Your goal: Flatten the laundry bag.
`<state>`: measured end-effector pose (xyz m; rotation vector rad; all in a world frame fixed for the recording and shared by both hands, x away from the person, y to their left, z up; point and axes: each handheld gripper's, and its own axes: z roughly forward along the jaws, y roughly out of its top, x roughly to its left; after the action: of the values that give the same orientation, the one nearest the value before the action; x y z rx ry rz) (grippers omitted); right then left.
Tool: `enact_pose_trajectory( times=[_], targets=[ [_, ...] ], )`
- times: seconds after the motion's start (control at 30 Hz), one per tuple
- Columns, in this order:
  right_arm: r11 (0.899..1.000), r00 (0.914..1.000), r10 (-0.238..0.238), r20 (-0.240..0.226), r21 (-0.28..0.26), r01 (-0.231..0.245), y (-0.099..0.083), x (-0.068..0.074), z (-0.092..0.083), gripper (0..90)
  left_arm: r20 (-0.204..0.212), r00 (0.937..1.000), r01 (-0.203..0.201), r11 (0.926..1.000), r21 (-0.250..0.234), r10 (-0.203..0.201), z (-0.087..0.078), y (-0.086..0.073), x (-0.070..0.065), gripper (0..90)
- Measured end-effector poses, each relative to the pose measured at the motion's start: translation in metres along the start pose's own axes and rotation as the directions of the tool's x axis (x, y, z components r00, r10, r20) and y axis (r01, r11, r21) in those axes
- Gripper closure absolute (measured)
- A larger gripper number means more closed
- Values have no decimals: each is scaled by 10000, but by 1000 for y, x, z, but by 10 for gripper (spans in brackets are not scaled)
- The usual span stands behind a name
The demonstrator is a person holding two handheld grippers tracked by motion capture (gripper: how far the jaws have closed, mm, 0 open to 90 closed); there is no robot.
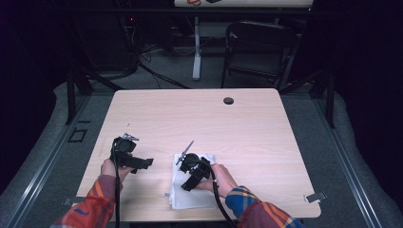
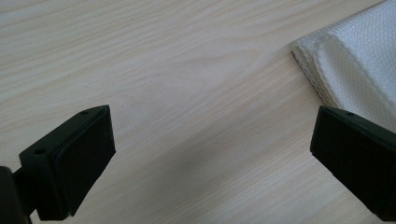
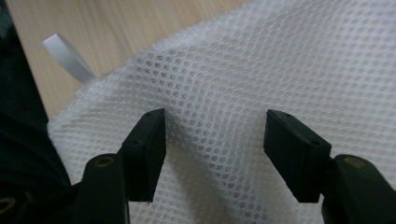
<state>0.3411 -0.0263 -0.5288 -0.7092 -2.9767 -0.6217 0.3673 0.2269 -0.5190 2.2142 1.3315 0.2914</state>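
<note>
A folded white mesh cloth (image 1: 190,197) lies near the front edge of the light wooden table (image 1: 199,118), slightly right of the left hand. My right gripper (image 1: 189,183) hovers over it, pointing down. In the right gripper view its jaws stand partly apart just above the mesh cloth (image 3: 280,60), and the right gripper (image 3: 215,135) pinches nothing. A white tag loop (image 3: 70,58) sticks out at the cloth's edge. My left gripper (image 1: 146,163) rests to the left of the cloth. In its own view the left gripper (image 2: 212,130) stands wide open over bare wood, with the cloth's corner (image 2: 359,60) off to the right.
A black grommet (image 1: 228,100) sits in the table's far middle. A metal clip (image 1: 316,196) is fixed at the front right edge. Behind the table stand a dark folding chair (image 1: 259,47) and a white table leg (image 1: 196,47), with cables on the floor.
</note>
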Motion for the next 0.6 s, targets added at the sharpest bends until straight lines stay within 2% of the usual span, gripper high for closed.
enact_pose_trajectory(
  times=[0.07, 0.13, 0.17, 0.2, 0.23, 0.27, 0.37, 0.4, 0.6],
  targets=[
    [9993, 10000, -69, 13, 361, 69, 0, 0, 13, 437, 11, 10000, -2, 10000, -4, 2, 0, 0, 0, 0],
    [9992, 10000, -73, 3, 392, 73, 0, 0, 14, 463, 23, 10000, -22, 10000, 31, 22, 1, 0, -1, 0],
    [9993, 10000, -15, -59, 367, 17, -2, 0, 14, 545, 16, 10000, -49, 10000, 42, 49, 1, 0, -1, 0],
    [9993, 10000, -15, -59, 367, 17, -2, 0, 14, 545, 19, 10000, -82, 10000, 45, 82, 1, 0, -1, 0],
    [9994, 9999, -66, -95, 340, 69, -3, 1, 15, 607, -7, 10000, -85, 10000, 52, 85, 1, 0, -2, 0],
    [9994, 9999, -66, -95, 340, 69, -3, 1, 15, 607, -11, 10000, -91, 9999, 100, 91, 1, 0, -2, 0],
    [9992, 9997, -152, -173, 370, 158, -3, 2, 15, 706, -10, 10000, -92, 9999, 113, 92, 1, 0, -3, 0],
    [9993, 9998, -161, -104, 348, 164, -5, 1, 15, 793, -14, 9999, -103, 9999, 133, 103, 2, 0, -3, 0],
    [9990, 9990, -407, -163, 190, 410, -4, 1, 9, 813, 25, 9998, -179, 9997, 137, 178, 2, 0, -3, 0]
  ],
)
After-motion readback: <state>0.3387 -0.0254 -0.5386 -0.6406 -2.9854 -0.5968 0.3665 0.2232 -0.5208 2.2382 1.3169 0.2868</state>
